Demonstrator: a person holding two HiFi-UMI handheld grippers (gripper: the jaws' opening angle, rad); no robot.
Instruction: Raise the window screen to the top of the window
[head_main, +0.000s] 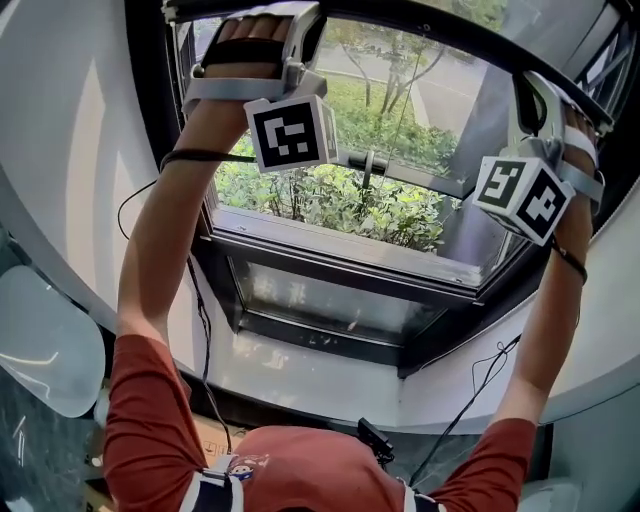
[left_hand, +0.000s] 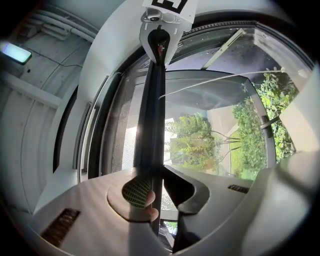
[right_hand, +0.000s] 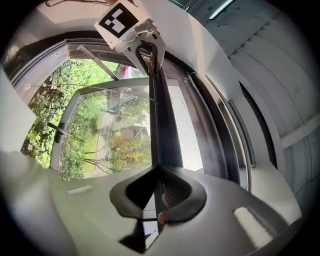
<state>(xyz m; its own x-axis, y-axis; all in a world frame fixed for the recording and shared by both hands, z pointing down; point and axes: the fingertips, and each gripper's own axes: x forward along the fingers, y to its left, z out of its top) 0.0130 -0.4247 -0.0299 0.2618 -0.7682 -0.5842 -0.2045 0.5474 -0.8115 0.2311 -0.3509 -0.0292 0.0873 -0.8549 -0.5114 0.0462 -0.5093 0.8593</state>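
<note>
The window screen's dark bottom bar (head_main: 440, 30) runs across the top of the head view, high above the sill. My left gripper (head_main: 255, 22) is on its left part and my right gripper (head_main: 540, 95) on its right part, both arms stretched upward. In the left gripper view the bar (left_hand: 152, 125) runs from my left gripper (left_hand: 155, 192) up to the right one (left_hand: 159, 35), and the jaws are shut on it. In the right gripper view my right gripper (right_hand: 159, 192) is likewise shut on the bar (right_hand: 162, 125), with the left gripper (right_hand: 145, 45) at its far end.
Below the bar the window stands open onto green bushes (head_main: 340, 200). The lower window frame (head_main: 330, 255) and white sill (head_main: 330, 375) lie beneath. A dark handle (head_main: 368, 165) sticks up mid-window. White curved wall flanks both sides; cables (head_main: 200, 330) hang from my arms.
</note>
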